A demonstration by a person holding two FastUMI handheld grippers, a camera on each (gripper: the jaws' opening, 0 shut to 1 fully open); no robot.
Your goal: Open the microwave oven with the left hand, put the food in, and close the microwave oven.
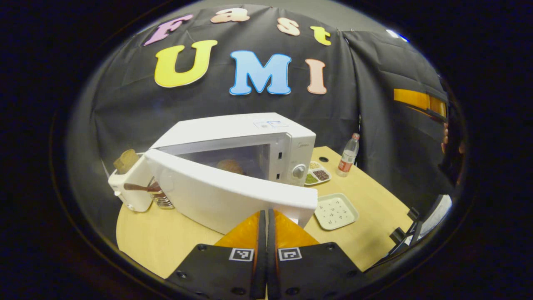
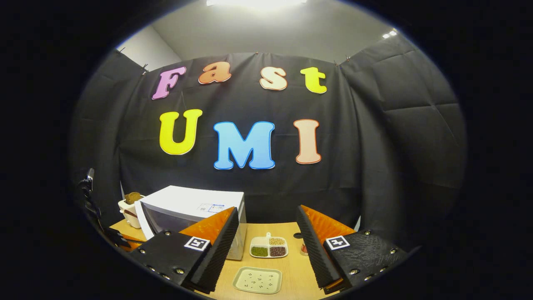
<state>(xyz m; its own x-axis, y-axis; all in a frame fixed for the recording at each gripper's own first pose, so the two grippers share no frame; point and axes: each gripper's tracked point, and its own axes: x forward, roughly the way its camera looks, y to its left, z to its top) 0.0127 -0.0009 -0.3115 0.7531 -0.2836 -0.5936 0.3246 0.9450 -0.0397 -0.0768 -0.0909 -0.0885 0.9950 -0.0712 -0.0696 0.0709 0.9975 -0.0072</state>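
Left gripper view: left gripper [image 1: 264,216] jaws closed against microwave door [image 1: 225,193]; right gripper [image 2: 266,233] jaws wide.

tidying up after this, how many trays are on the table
2. A divided tray holding green, tan and dark fillings sits beside the microwave. A plain speckled tray lies nearer the table's front edge. The microwave may hide others.

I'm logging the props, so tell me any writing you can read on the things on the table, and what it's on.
White microwave oven, sticker on top: too small to read.
Brand mark above its dial: blurred.
Clear plastic bottle, red label: too small to read.
Nothing is legible.
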